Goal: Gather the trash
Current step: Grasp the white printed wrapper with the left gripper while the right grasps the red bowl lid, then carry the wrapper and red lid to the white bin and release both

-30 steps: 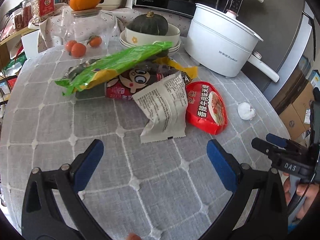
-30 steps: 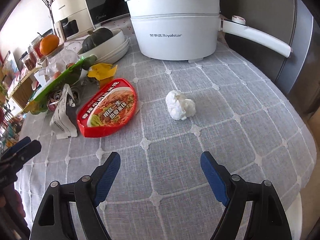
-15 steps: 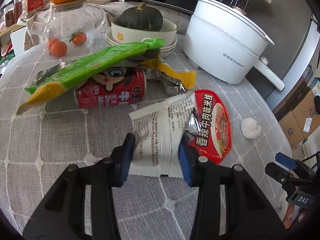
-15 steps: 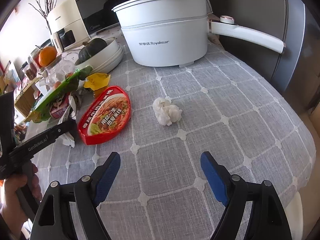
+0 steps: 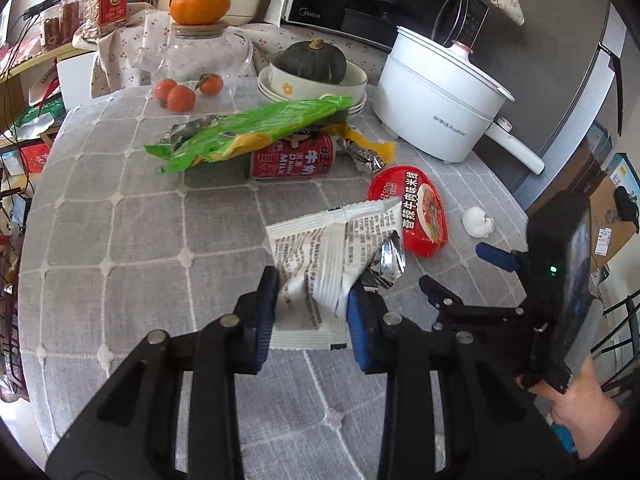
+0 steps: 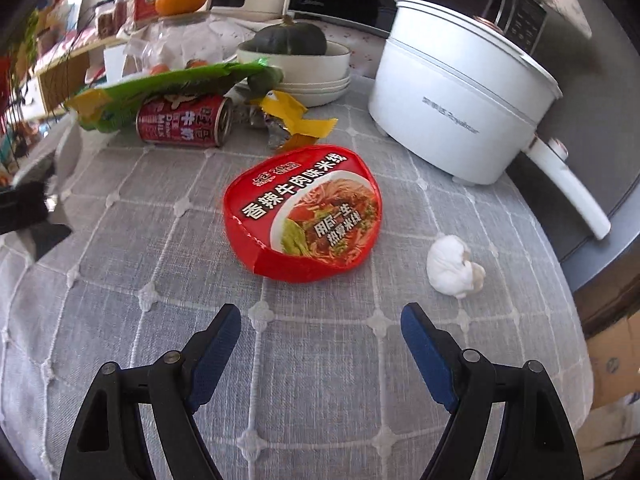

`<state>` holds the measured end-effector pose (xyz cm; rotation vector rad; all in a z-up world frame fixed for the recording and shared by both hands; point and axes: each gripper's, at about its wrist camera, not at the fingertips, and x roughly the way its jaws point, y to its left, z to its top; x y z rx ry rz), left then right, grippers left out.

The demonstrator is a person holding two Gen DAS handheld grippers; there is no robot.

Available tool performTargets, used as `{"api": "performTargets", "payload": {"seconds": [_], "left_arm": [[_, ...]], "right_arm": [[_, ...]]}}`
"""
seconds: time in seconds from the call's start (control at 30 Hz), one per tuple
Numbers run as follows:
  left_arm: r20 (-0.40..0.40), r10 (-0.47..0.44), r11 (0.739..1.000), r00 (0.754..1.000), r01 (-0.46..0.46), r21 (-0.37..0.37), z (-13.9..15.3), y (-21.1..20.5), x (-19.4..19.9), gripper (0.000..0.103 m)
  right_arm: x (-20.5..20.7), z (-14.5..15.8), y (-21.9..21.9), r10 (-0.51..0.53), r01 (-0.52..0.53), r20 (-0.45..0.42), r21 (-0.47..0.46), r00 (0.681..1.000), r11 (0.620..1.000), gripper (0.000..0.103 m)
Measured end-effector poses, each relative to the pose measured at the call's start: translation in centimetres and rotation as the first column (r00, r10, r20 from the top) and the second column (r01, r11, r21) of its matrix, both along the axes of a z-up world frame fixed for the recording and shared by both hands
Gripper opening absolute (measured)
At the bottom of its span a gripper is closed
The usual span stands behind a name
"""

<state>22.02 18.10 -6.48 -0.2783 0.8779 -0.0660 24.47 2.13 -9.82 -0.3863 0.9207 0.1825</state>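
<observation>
My left gripper (image 5: 313,284) is closing on the white printed wrapper (image 5: 336,248). Both blue pads press its crumpled lower half, and its upper end sticks up off the grey checked tablecloth (image 5: 120,240). Just behind lies a red noodle-bowl lid (image 5: 420,212), with a crumpled white tissue (image 5: 476,222) to its right. My right gripper (image 6: 320,316) hangs open and holds nothing, a little short of the red lid (image 6: 304,212); the tissue (image 6: 452,266) lies ahead to its right. Further back, a green wrapper (image 5: 248,132) rests on a red milk can (image 5: 292,158) beside a yellow foil wrapper (image 5: 372,148).
A white electric pot (image 5: 436,108) with a long handle stands at the back right. Behind the trash are a stack of bowls with a dark squash (image 5: 312,60), small oranges (image 5: 180,96) and a glass jar (image 5: 200,56). The table's rounded edge drops off on the right above cardboard boxes.
My left gripper went forward over the white wrapper, closed on it and crumpled it upward. My right gripper swung left and rolled, so the red lid now sits centred ahead instead of the tissue.
</observation>
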Motion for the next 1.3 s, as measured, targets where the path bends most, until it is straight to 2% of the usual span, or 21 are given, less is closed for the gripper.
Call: {"api": "performTargets", "payload": {"seconds": [0.17, 0.23, 0.3, 0.4, 0.47, 0.53, 0.67, 0.97, 1.17, 1.3], "left_arm": [[-0.025, 0.015, 1.0, 1.0, -0.015, -0.011, -0.8, 1.4, -1.0, 0.034], [-0.03, 0.02, 1.0, 0.999, -0.021, -0.013, -1.0, 1.8, -1.2, 0.034], [-0.032, 0.03, 0.999, 0.999, -0.03, -0.02, -1.1, 2.2, -1.3, 0.034], [-0.035, 0.041, 0.999, 0.999, -0.042, -0.023, -1.3, 2.7, -1.5, 0.034], [-0.037, 0.048, 0.998, 0.998, -0.049, -0.029, -1.3, 3.0, -1.6, 0.034], [-0.035, 0.053, 0.998, 0.998, -0.054, -0.036, -1.2, 3.2, -1.8, 0.034], [-0.03, 0.056, 0.997, 0.998, -0.057, -0.055, -0.9, 3.1, -2.2, 0.034], [-0.008, 0.038, 0.996, 0.999, -0.038, -0.086, 0.4, 1.5, -3.7, 0.034], [-0.005, 0.03, 0.993, 1.0, -0.031, -0.117, 0.9, 0.8, -5.6, 0.034], [-0.001, 0.033, 0.99, 0.999, -0.033, -0.136, 1.0, 0.4, -6.8, 0.034]], "right_arm": [[1.3, -0.8, 2.4, 0.025, -0.016, 0.078, -0.119, 0.997, 0.993, 0.082], [1.7, -0.9, 3.1, 0.042, -0.025, 0.1, -0.164, 0.994, 0.986, 0.076], [1.9, -1.1, 3.9, 0.083, -0.059, 0.108, -0.21, 0.991, 0.976, 0.052], [2.0, -1.3, 5.0, 0.122, -0.089, 0.109, -0.272, 0.986, 0.958, 0.03], [1.9, -0.9, 5.1, 0.138, -0.089, 0.146, -0.303, 0.98, 0.949, 0.021], [1.6, 0.0, 4.8, 0.13, -0.075, 0.172, -0.296, 0.977, 0.952, 0.015], [0.9, 2.3, 3.4, 0.105, -0.051, 0.202, -0.253, 0.974, 0.966, 0.009], [-1.9, 7.4, -0.8, 0.015, 0.005, 0.2, -0.099, 0.98, 0.995, 0.009], [-4.4, 9.3, -3.8, -0.043, 0.045, 0.177, -0.006, 0.983, 0.999, 0.009], [-6.0, 10.0, -5.3, -0.061, 0.059, 0.169, 0.017, 0.984, 0.998, 0.009]]}}
